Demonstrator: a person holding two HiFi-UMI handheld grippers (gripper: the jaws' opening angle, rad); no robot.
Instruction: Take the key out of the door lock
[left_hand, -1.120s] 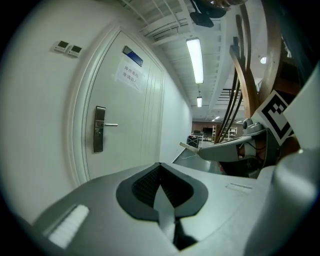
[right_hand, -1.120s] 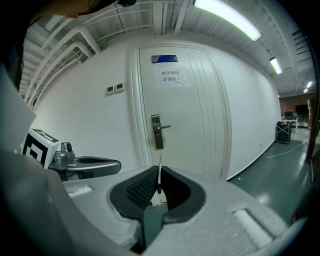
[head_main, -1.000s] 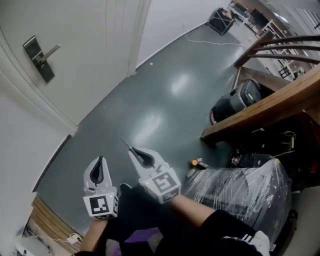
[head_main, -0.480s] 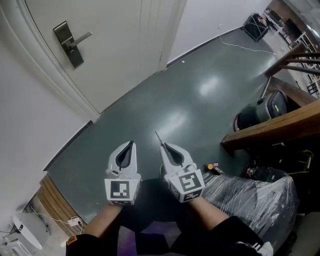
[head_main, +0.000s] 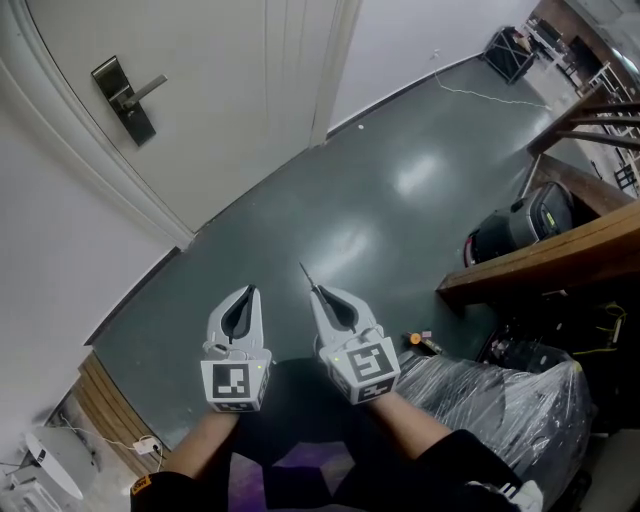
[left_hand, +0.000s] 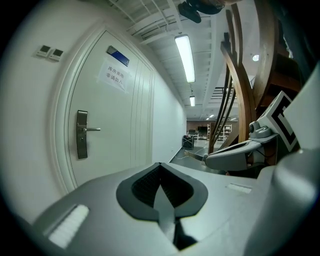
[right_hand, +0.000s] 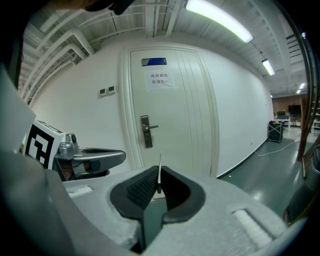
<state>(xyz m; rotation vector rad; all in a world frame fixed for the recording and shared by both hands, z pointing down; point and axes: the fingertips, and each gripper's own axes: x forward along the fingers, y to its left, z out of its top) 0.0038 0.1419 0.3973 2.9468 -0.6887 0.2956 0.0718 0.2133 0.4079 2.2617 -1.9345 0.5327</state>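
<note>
The white door (head_main: 230, 90) stands closed at the upper left of the head view, with its metal lock plate and lever handle (head_main: 123, 99). Both grippers hang low over the grey floor, well away from the door. My right gripper (head_main: 318, 293) is shut on a thin metal key (head_main: 305, 274) that sticks out past its tips. The right gripper view has the key (right_hand: 160, 166) edge-on, upright between the pads, with the lock (right_hand: 146, 131) far behind. My left gripper (head_main: 249, 293) is shut with nothing in it. From the left gripper view, the lock (left_hand: 82, 134) lies at the left.
A wooden stair rail and shelf (head_main: 560, 240) run along the right, with a black appliance (head_main: 515, 225) on the floor beneath. A plastic-wrapped bundle (head_main: 500, 400) lies at the lower right. Wooden slats (head_main: 100, 410) sit at the lower left. A cable (head_main: 480, 92) trails far back.
The head view has swung towards the door over the second. Both grippers now sit side by side lower in the picture, the right one still gripping the key.
</note>
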